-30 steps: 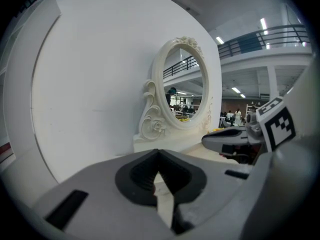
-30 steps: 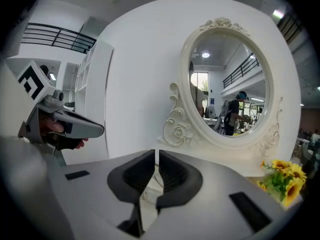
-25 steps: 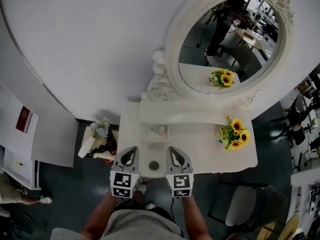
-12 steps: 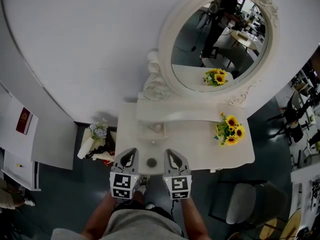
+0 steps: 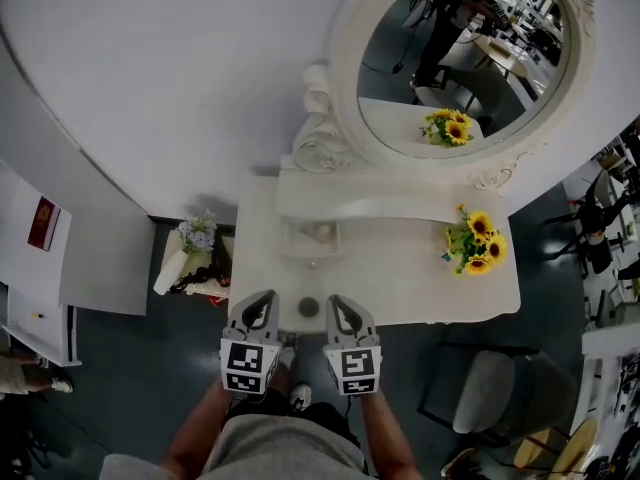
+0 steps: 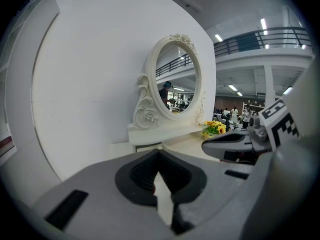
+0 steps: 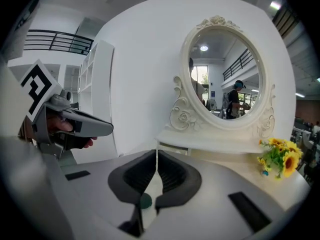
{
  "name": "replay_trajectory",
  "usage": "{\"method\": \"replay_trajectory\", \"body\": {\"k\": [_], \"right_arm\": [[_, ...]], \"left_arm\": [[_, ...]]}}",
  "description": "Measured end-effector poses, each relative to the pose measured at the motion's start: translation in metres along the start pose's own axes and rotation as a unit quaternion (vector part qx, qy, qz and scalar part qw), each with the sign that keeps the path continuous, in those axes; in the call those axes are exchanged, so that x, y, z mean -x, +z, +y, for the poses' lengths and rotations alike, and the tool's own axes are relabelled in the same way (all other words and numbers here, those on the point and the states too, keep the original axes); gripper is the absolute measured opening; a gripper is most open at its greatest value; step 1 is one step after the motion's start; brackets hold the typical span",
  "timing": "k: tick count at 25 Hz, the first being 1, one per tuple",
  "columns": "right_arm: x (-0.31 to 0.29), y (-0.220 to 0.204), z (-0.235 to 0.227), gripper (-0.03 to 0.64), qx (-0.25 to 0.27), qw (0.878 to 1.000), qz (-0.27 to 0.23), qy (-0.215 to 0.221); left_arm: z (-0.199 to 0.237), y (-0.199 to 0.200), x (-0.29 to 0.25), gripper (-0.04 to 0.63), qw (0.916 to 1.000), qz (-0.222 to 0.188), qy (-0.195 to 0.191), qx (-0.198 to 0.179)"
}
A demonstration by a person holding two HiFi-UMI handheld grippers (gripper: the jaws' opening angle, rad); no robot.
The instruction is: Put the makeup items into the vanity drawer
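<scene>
A white vanity table (image 5: 400, 288) stands against the wall. On its top, a small drawer (image 5: 312, 240) is pulled open with a pale item (image 5: 321, 232) inside. A small dark round makeup item (image 5: 308, 308) lies near the table's front edge. It shows again as a dark green disc (image 7: 145, 201) low in the slit behind the right jaws, untouched. My left gripper (image 5: 262, 304) (image 6: 159, 154) and right gripper (image 5: 338, 306) (image 7: 156, 154) hang side by side at that front edge, on either side of the round item. Both are shut and hold nothing.
An oval mirror (image 5: 455, 63) in an ornate white frame rises behind the drawer. Sunflowers (image 5: 475, 248) stand on the table's right part. A chair (image 5: 490, 408) sits at the right, a small flower bunch (image 5: 198, 236) and clutter on the floor at the left, beside a white cabinet (image 5: 60, 268).
Both grippers have sunk and drawn back a little, from over the tabletop to its front edge. The round item now lies ahead of the jaw tips. The head view has shifted slightly.
</scene>
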State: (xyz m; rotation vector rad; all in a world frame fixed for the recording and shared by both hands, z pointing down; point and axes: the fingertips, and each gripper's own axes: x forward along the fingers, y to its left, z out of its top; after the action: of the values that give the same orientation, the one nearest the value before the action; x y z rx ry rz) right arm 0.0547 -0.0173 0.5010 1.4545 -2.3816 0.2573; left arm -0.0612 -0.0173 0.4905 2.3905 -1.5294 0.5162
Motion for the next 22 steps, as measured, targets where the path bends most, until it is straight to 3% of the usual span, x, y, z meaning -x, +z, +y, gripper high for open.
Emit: {"method": "replay_trajectory", "body": {"k": [12, 20, 21, 22], "right_arm": [[-0.026, -0.076, 0.02, 0.023, -0.024, 0.997, 0.059, 0.033], [-0.037, -0.103, 0.032, 0.028, -0.028, 0.994, 0.081, 0.06], [-0.039, -0.107, 0.036, 0.04, -0.028, 0.993, 0.089, 0.07], [-0.041, -0.112, 0.04, 0.1, -0.029, 0.992, 0.097, 0.079]], "left_arm": [[0.001, -0.063, -0.018, 0.0, 0.9988, 0.047, -0.002, 0.016], [0.004, -0.09, -0.02, 0.0, 0.9974, 0.069, 0.004, 0.023], [0.005, -0.092, -0.02, 0.0, 0.9972, 0.071, 0.005, 0.024], [0.006, -0.096, -0.019, 0.0, 0.9969, 0.074, 0.007, 0.024]]}}
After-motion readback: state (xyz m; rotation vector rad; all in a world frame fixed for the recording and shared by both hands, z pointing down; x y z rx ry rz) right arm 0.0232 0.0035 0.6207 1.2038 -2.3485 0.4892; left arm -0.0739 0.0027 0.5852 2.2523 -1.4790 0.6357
